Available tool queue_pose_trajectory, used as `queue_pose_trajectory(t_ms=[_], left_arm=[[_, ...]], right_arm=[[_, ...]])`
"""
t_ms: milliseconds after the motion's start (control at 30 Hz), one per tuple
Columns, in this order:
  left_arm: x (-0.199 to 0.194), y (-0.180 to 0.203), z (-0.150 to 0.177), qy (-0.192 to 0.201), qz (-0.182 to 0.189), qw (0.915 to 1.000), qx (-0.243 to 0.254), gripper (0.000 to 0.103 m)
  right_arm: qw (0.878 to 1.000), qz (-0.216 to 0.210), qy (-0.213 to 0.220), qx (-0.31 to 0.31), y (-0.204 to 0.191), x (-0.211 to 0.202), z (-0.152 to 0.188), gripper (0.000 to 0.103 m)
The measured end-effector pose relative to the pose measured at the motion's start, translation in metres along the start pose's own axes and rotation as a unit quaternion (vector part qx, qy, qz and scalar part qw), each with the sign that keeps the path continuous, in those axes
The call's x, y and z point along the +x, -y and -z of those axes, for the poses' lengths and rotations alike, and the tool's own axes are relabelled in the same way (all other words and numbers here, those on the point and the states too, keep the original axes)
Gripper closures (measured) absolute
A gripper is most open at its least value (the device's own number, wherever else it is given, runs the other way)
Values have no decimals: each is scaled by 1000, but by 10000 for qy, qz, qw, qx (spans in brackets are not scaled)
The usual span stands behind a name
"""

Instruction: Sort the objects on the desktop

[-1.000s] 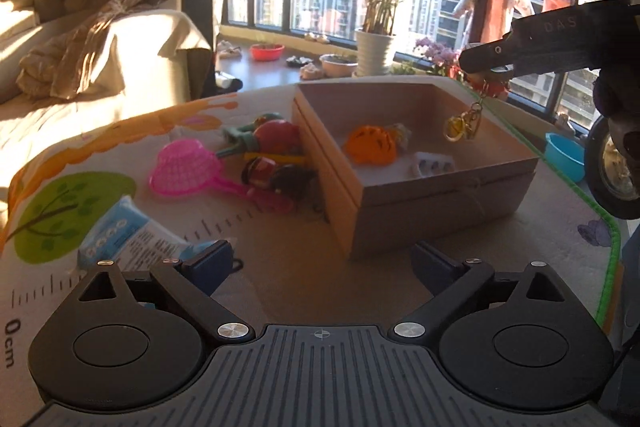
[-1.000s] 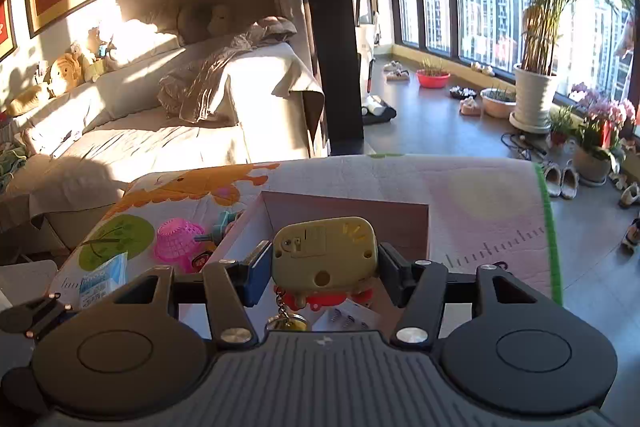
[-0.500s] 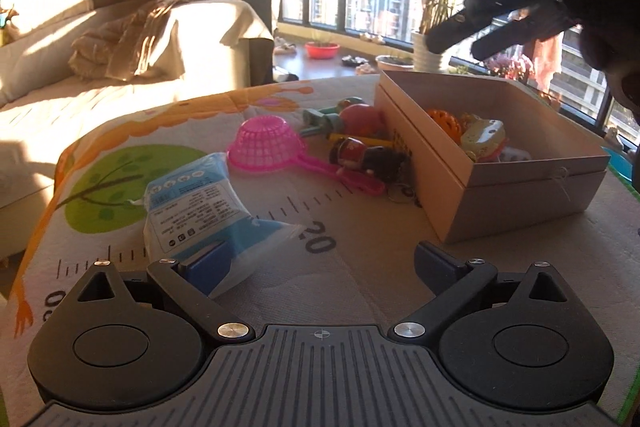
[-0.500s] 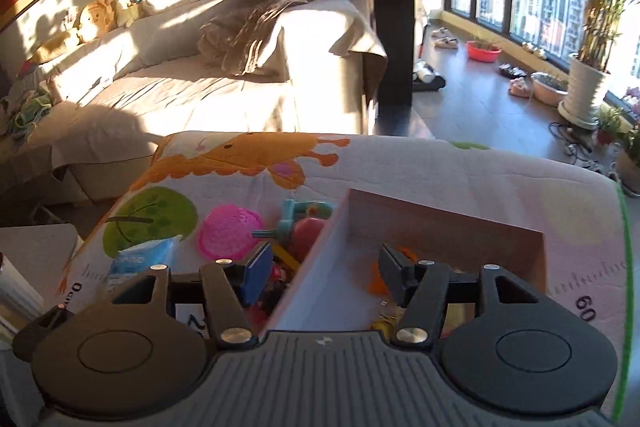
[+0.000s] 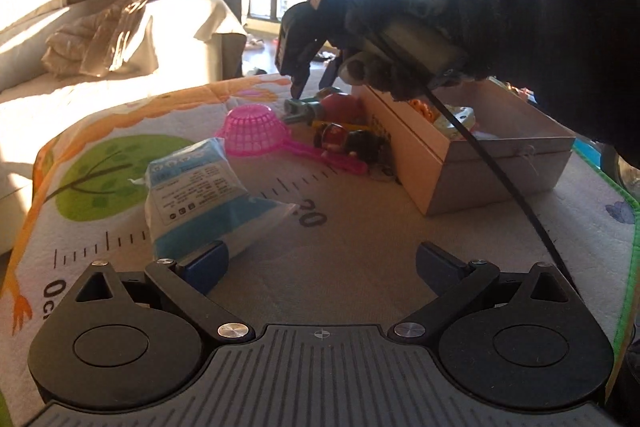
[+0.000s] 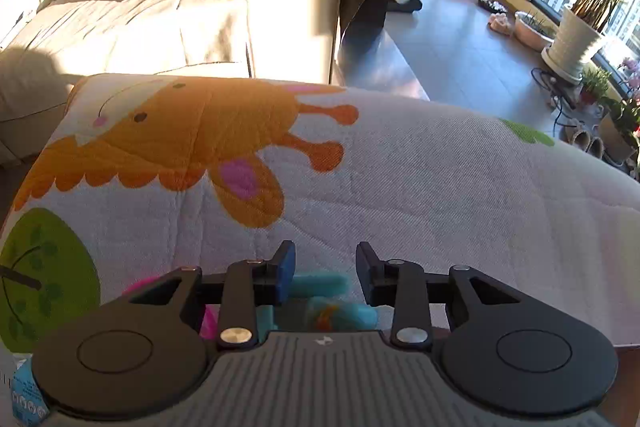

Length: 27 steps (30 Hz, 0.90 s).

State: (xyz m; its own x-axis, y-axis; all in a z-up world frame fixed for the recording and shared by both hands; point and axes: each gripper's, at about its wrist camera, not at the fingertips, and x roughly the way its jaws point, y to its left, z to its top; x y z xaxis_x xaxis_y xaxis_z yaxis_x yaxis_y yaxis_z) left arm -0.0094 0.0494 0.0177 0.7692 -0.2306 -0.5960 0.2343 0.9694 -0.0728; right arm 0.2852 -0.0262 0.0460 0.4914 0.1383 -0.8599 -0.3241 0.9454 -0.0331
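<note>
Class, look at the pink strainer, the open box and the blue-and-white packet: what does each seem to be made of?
Pink strainer: glossy moulded plastic, judging by its mesh. Open box: probably matte cardboard, given its flat tan walls. Blue-and-white packet: likely soft plastic film, creased and shiny.

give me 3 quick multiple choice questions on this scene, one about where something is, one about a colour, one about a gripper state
1. Where does the blue and white packet lie?
A. inside the cardboard box
B. on the printed mat, beside the left gripper's left fingertip
C. on the sofa

2. What colour is the small plastic strainer?
A. pink
B. green
C. white

3. How is the right gripper?
A. shut on the strainer
B. shut on a keychain
C. open, over a teal toy

Answers:
1. B: the packet rests on the mat, outside the cardboard box.
2. A: its mesh bowl and handle are bright pink.
3. C: its fingers stand apart with nothing gripped, the teal toy below the gap.
</note>
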Motion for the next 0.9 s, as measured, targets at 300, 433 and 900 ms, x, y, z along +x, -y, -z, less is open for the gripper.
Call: queue_pose_trajectory(t_ms=[300, 433, 900], left_arm=[[4, 1, 1, -139, 17, 9999, -6, 0], [7, 8, 1, -279, 50, 9996, 46, 0], [16, 38, -9, -403, 110, 9981, 462, 0]], right_arm=[[9927, -1164, -310, -105, -24, -55, 54, 70], [9851, -1659, -399, -216, -27, -90, 91, 69], [9925, -937, 150, 770, 89, -120, 109, 67]])
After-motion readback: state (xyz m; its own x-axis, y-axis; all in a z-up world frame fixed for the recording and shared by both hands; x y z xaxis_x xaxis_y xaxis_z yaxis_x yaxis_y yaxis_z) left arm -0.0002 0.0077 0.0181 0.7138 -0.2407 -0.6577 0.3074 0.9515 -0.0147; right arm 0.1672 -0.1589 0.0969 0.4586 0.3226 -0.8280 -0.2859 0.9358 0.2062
